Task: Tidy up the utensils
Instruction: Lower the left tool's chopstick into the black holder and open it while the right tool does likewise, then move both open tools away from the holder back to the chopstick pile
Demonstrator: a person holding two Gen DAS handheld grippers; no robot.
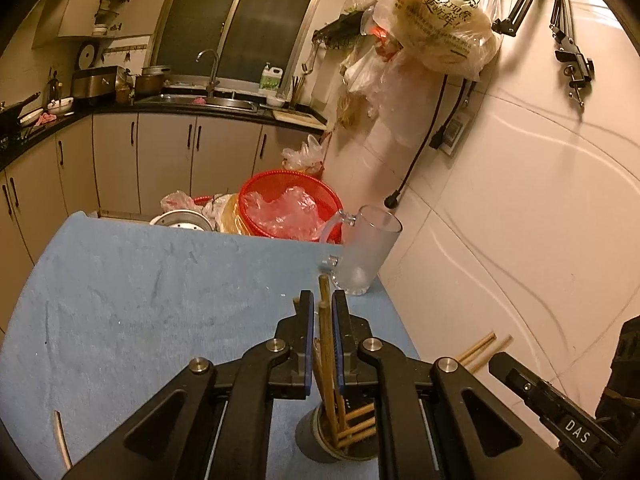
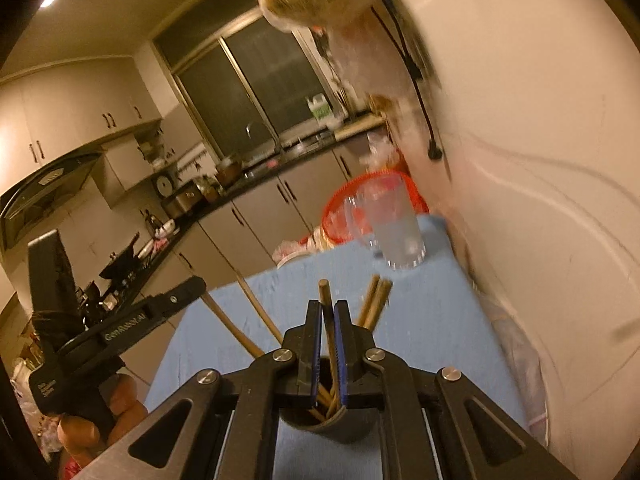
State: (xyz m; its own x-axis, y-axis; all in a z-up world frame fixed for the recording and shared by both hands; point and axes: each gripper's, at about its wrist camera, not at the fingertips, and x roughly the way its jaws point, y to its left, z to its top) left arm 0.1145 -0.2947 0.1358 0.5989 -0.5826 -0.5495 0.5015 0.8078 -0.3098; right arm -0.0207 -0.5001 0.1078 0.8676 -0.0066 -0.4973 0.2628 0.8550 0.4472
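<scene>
Both jaws clamped on one chopstick each — left gripper (image 1: 323, 312), right gripper (image 2: 328, 322) — over cup (image 1: 320, 440). Next: lower tips in, release.

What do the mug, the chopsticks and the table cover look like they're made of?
Mug: frosted glass, judging by its cloudy wall, clear handle and thick clear base. Chopsticks: probably wood or bamboo, matte tan with square ends. Table cover: likely soft fabric, blue, slightly napped and scuffed.

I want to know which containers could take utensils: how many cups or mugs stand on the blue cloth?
2. A frosted glass mug stands at the cloth's far right corner; a grey cylindrical holder with wooden chopsticks sits below the grippers. Others may be hidden.
</scene>
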